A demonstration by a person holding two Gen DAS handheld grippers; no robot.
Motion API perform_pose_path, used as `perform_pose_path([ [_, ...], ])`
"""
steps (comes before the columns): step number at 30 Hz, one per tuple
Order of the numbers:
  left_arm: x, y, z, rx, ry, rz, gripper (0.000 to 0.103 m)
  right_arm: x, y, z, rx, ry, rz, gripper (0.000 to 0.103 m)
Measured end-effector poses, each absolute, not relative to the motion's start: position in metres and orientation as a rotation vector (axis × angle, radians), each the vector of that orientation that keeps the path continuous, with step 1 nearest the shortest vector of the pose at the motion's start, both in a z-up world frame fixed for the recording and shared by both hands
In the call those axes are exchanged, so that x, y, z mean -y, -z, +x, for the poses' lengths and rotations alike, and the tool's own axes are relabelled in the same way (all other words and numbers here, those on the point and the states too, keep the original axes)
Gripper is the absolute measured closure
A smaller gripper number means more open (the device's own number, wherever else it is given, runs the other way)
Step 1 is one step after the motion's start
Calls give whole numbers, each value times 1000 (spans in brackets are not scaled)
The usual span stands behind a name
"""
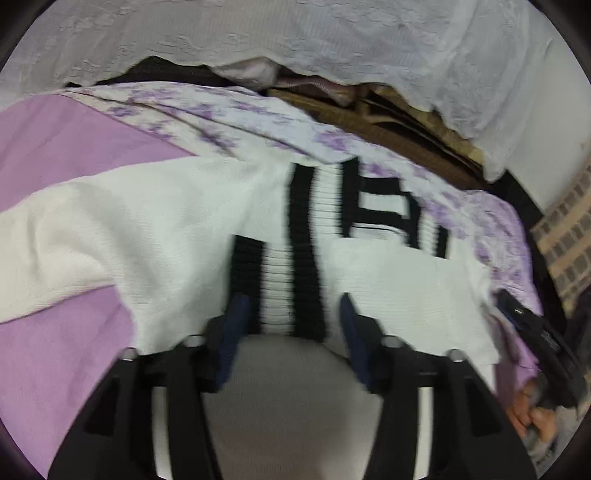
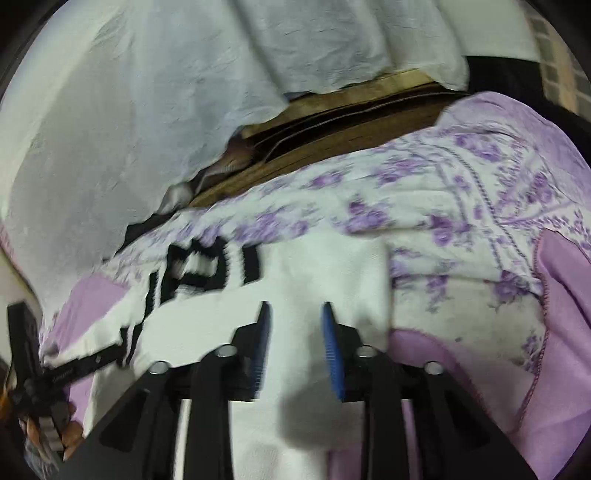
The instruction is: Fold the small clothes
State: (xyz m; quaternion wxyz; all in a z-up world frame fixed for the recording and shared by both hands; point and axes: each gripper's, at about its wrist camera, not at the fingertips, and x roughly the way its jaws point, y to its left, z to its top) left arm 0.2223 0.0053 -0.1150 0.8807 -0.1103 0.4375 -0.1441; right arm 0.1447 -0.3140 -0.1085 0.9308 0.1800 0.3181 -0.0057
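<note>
A white knit garment (image 1: 159,229) with black-striped ribbed cuffs (image 1: 295,273) lies on a purple bedsheet (image 1: 55,147). My left gripper (image 1: 293,306) is open just above it, its blue-padded fingers on either side of a striped cuff. In the right wrist view the same garment (image 2: 317,273) lies under my right gripper (image 2: 295,314), which is open with nothing between its blue pads. The right gripper's body shows at the right edge of the left wrist view (image 1: 535,343), and the left gripper's body shows at the left edge of the right wrist view (image 2: 33,373).
A floral purple-and-white cover (image 2: 424,206) lies beyond the garment. Behind it is a brown wooden frame (image 2: 332,133) and white draped cloth (image 1: 295,33). A checked fabric (image 1: 565,236) shows at the far right.
</note>
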Motion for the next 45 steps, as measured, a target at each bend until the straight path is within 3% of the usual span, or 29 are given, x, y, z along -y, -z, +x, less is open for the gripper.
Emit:
perform_pose_path([
  [3,-10,132,230,-974,285,-250,40,300,133,162,-796,19,289,58],
  [7,-31,122,218,-965,290,-325,41,315,136,155,-757,-24,385,58],
  [19,-207,105,142,-855,66,-658,41,326,130,135,-661,32,454,58],
  [26,-253,118,167,-861,-58,-794,41,301,104,76,-579,42,580,56],
  [33,-273,127,196,-875,-144,-892,41,202,100,71,-585,-96,253,44],
  [39,-298,138,191,-853,-133,-947,69,211,114,82,-662,-125,315,43],
  [45,-298,125,184,-810,-150,-849,89,219,126,84,-704,-124,389,43],
])
